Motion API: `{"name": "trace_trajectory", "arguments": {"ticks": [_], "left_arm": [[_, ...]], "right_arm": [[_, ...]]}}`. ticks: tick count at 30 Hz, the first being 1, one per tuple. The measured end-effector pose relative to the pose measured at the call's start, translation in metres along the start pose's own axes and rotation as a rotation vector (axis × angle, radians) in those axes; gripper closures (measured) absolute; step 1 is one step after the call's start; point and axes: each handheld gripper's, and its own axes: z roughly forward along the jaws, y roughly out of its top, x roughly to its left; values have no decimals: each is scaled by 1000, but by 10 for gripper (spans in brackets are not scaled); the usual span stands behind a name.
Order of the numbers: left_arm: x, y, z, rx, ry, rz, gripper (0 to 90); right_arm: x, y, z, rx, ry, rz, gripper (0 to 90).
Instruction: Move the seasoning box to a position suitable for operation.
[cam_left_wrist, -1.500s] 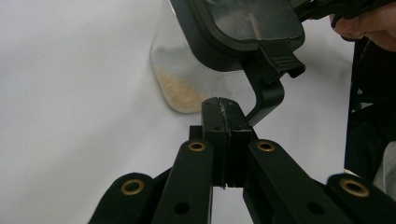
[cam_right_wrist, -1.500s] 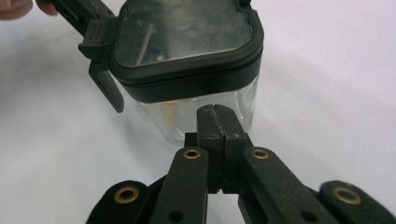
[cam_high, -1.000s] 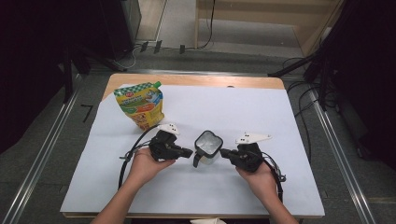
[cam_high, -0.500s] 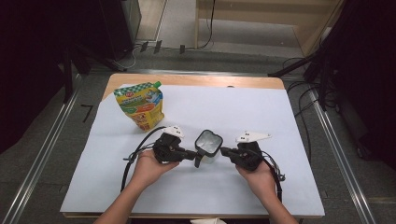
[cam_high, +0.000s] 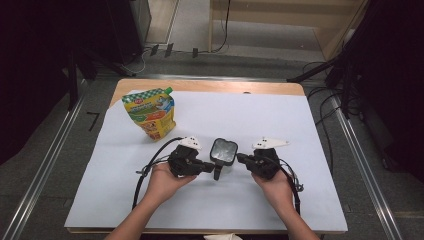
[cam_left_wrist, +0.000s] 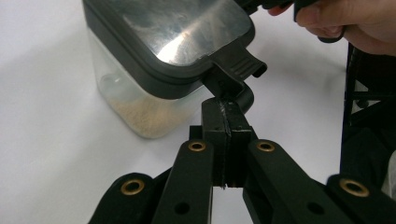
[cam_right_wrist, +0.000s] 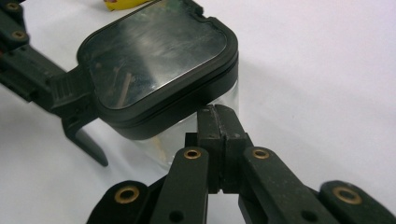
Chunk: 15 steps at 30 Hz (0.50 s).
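Both sets of fingers are pressed together, the left gripper (cam_high: 192, 164) at the box (cam_high: 223, 151) latch (cam_left_wrist: 233, 79), the right gripper (cam_high: 252, 161) touching its side; next, I guess, flip the latch.

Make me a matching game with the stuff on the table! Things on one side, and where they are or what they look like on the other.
Things
1. pouch
2. container
3. left gripper
4. right gripper

Descriptions
A. jaws shut, at the container's right side
B. colourful, at the far left of the white sheet
C. clear walls, dark lid, pale grains at the bottom
D. jaws shut, at the lid's latch

Pairs: 1-B, 2-C, 3-D, 4-A
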Motion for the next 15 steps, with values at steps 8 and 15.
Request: {"name": "trace_trajectory", "arguments": {"ticks": [8, 15], "left_arm": [[-11, 2, 11, -19, -2, 11, 900], [-17, 4, 19, -23, -50, 13, 900]], "right_arm": [[-3, 2, 5, -11, -30, 7, 900], [-5, 3, 6, -1, -27, 9, 900]]}}
